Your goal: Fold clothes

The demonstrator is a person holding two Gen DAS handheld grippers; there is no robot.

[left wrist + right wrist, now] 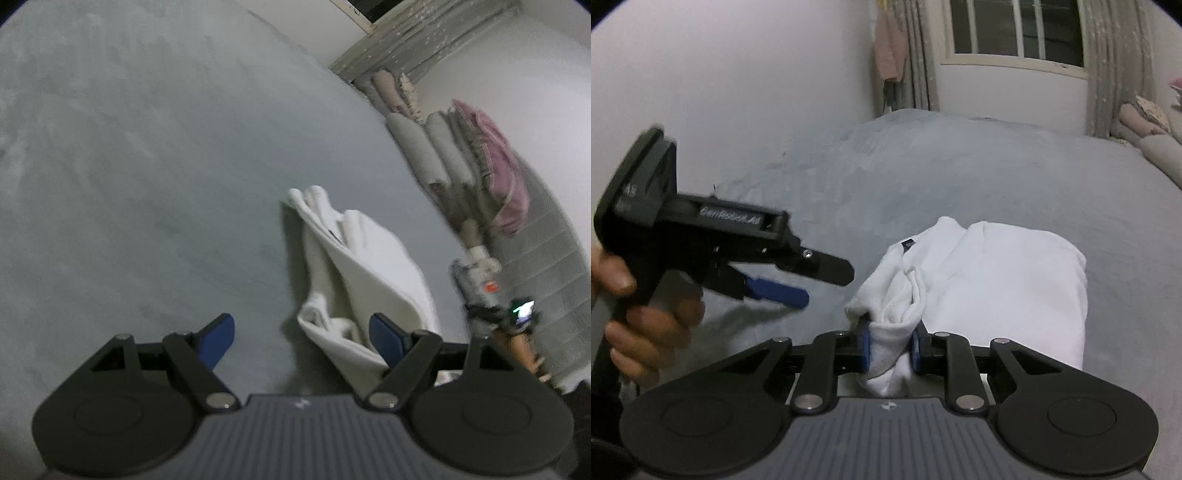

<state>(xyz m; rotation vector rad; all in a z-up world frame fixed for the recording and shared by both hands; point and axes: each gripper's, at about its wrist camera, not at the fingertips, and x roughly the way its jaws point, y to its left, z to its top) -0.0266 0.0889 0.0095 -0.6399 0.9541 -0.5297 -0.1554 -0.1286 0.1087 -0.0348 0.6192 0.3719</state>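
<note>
A white garment (990, 280) lies bunched on the grey bed (923, 173). My right gripper (889, 345) is shut on a gathered edge of it, cloth squeezed between the blue pads. In the left wrist view the same garment (362, 266) hangs in folds to the right of my left gripper (303, 338), which is open and empty above the bed (147, 166); its right pad (386, 338) is beside the cloth. The left gripper also shows in the right wrist view (798, 286), held by a hand at the left.
Pillows and a pink cushion (498, 162) line the headboard at the right. A window (1019, 29) with curtains (923, 55) stands beyond the bed's far end. A white wall (738, 74) runs along the left side.
</note>
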